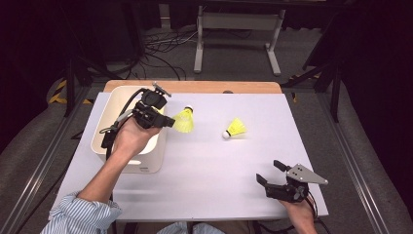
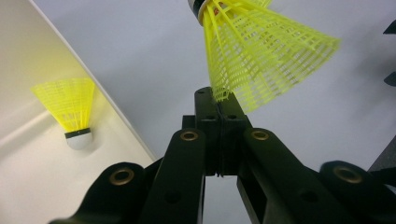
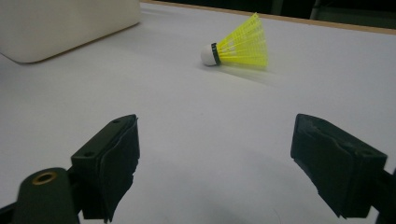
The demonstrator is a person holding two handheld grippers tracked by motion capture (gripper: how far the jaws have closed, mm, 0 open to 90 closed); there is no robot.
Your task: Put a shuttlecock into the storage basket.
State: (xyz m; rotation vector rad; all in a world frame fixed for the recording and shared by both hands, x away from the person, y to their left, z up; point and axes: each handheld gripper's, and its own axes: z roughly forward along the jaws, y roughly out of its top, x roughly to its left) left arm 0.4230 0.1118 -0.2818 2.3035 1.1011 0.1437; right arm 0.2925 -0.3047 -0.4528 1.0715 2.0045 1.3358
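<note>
1. Cream plastic bin [image 1: 113,105] sits at the left of the white worktop [image 1: 209,165]; one yellow shuttlecock [image 2: 72,109] already lies inside it, cork end down against the wall.
2. My left tool [image 1: 168,122] is clenched on the skirt rim of a second shuttlecock [image 1: 185,120], held in the air just beside the bin's right wall. In the left gripper view the jaws meet flat on the mesh edge, and the cork points away from me.
3. Step in hand, as I judge it: carrying this one over the bin. Next I need to swing left past the rim and release above the open cavity.
4. The held shuttlecock is light, an open lattice of bright yellow; the grip is thin, so it could twist or slip.
5. A third shuttlecock [image 1: 235,128] lies on its side mid-worktop, white cork toward the left.
6. My right tool [image 1: 271,171] hovers low near the front right edge, jaws spread wide, grasping nothing.
</note>
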